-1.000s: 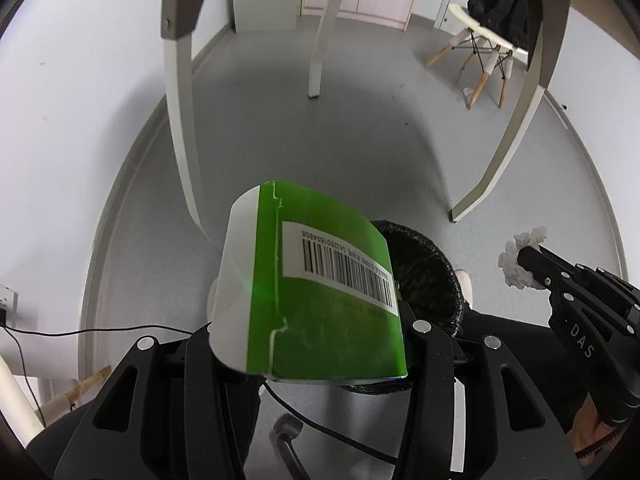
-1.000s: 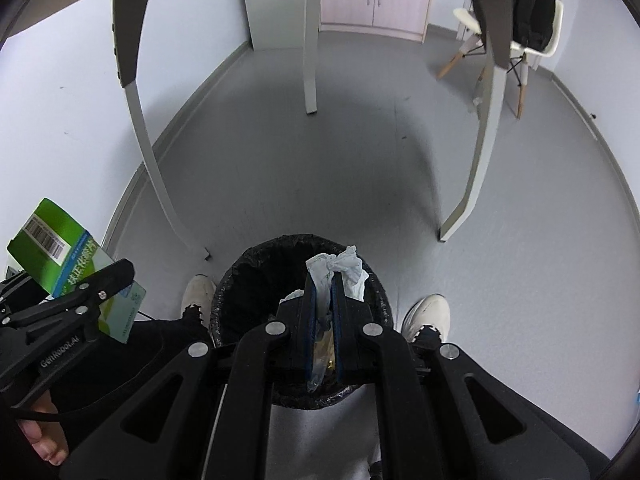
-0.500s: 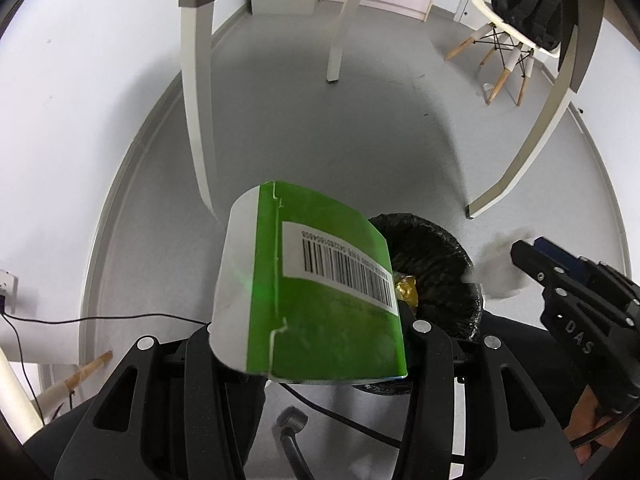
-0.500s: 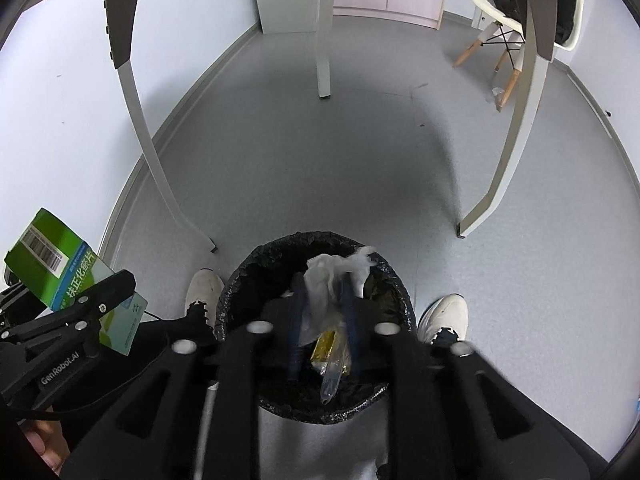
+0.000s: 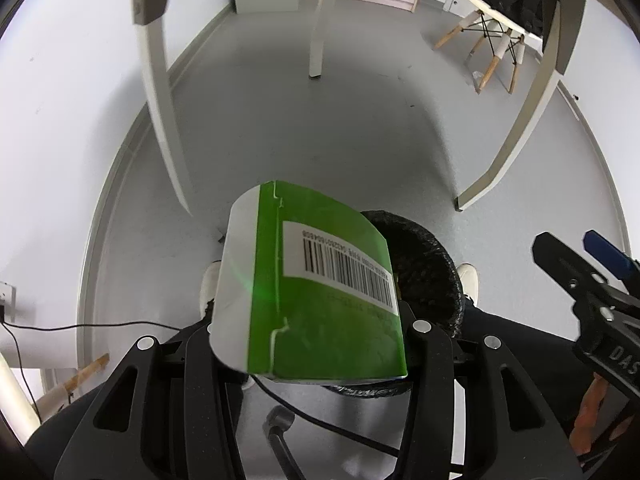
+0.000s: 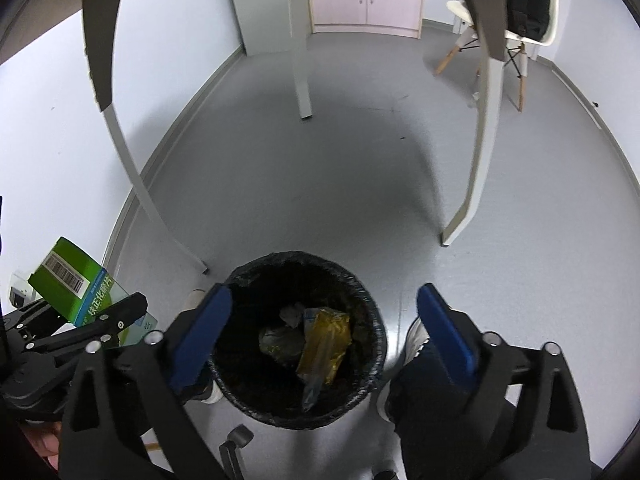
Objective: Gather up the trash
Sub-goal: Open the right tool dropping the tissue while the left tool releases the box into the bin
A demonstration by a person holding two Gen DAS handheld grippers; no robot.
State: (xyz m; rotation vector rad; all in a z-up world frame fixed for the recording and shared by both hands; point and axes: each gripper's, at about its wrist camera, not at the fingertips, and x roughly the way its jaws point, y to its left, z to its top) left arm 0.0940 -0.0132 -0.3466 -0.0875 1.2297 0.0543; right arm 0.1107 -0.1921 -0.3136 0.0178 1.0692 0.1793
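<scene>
The right claw [image 6: 324, 326] had just sprung open, dropping its tissue [image 6: 291, 314] into the bin [image 6: 376, 344]. The left claw [image 5: 308, 344], clamped on the green box [image 5: 316, 300], should centre over the bin before releasing.

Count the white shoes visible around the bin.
2: one white shoe right of the black bin, one white shoe left, mostly hidden behind the hand-held gripper.

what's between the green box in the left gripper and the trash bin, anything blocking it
Nothing visible blocks it. The green box is clamped in the left gripper, off to the left of the trash bin. The bin's mouth is uncovered, and the right gripper stands open above it, its jaws just opened, with nothing between them.
</scene>
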